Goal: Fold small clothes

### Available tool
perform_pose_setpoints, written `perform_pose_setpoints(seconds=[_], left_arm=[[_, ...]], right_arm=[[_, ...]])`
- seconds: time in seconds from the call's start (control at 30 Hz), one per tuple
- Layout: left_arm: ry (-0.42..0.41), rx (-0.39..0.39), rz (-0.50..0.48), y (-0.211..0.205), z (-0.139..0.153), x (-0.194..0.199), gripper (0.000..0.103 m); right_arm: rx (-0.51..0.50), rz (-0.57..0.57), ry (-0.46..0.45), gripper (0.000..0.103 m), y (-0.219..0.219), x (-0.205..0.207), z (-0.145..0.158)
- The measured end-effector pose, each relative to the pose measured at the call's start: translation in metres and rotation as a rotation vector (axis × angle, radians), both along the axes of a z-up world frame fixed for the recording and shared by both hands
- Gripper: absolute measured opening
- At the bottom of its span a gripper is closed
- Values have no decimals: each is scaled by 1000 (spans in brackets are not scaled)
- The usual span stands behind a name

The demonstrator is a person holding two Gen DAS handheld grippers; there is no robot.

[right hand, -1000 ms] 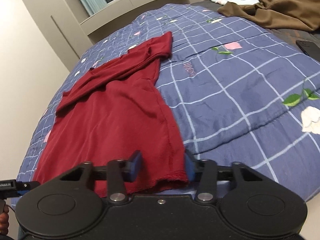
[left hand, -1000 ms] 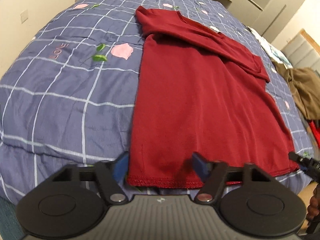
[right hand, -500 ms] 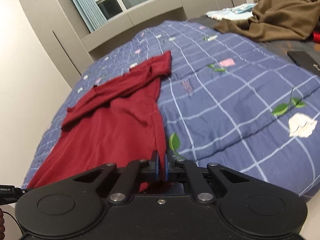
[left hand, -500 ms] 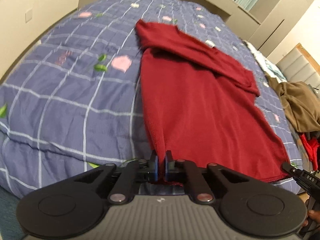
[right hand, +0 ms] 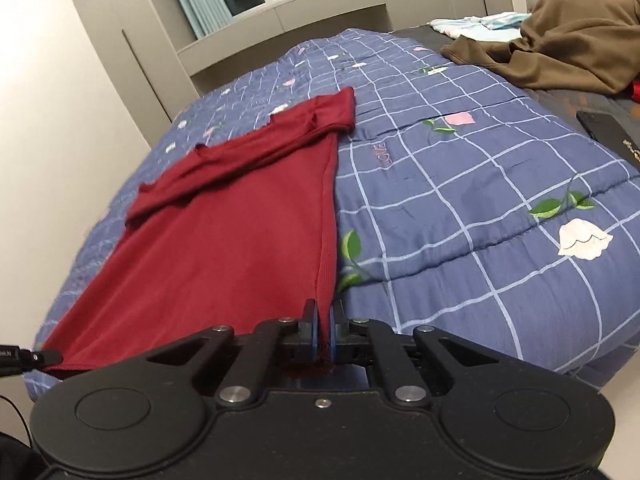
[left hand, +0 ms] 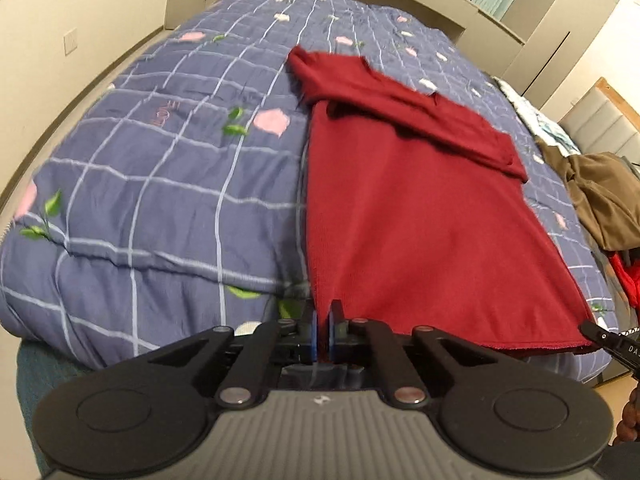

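gripping shirt (left hand: 420, 216) hem, formerly unclamped

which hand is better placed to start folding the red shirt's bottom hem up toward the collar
Neither alone. The left gripper and right gripper each have jaws shut on a bottom corner of the red shirt, so both should probably carry the hem up together.

On the blue checked quilt (right hand: 460, 184) before my right tongs, the word "LOVE" is stitched in pink thread, seen reversed beside the red shirt's edge. The same embroidery shows on the quilt (left hand: 160, 184) in my left view, too blurred to spell out with confidence. At that view's right edge, the black tip of my other tong, the right gripper (left hand: 612, 340), carries white letters beginning "DA", the rest cut off.
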State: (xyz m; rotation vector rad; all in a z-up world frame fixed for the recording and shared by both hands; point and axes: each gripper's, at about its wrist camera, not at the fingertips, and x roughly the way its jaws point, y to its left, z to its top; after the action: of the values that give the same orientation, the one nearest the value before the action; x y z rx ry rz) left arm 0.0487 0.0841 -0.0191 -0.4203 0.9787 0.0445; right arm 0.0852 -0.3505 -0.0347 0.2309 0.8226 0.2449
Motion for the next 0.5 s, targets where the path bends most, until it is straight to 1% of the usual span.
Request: perform_pose_setpoints(seconds=[0.07, 0.17, 0.23, 0.27, 0.3, 0.33, 0.37, 0.4, 0.43, 0.47, 0.5], left_arm=[[-8, 15, -6, -3, -2, -2, 6], [-11, 22, -22, -5, -2, -3, 19], [-13, 48, -32, -7, 0, -5, 40], [-17, 55, -34, -7, 1, -6, 45], [-25, 57, -37, -7, 2, -9, 55], [-32, 57, -38, -6, 3, -10, 64], [-41, 60, -37, -5, 4, -12, 68], [-48, 68, -36, -4, 6, -14, 76], [-55, 86, -38, -3, 8, -16, 84], [-62, 110, -45, -2, 10, -18, 87], [-71, 142, -54, -2, 12, -21, 91]], right_arm=[[-21, 18, -19, 6, 2, -1, 1], [-64, 40, -28, 11, 5, -2, 0], [-93, 51, -33, 21, 6, -3, -2], [-105, 55, -38, 22, 6, -4, -3], [-113, 60, -41, 28, 6, -5, -3], [-124, 66, -46, 36, 6, -6, -3], [-135, 72, -54, 41, 6, -8, -3], [-150, 83, -65, 51, 7, -9, -3], [-165, 99, -78, 58, 8, -11, -2], [-182, 114, -91, 61, 9, -12, -1], [-206, 132, -108, 70, 11, -14, 0]])
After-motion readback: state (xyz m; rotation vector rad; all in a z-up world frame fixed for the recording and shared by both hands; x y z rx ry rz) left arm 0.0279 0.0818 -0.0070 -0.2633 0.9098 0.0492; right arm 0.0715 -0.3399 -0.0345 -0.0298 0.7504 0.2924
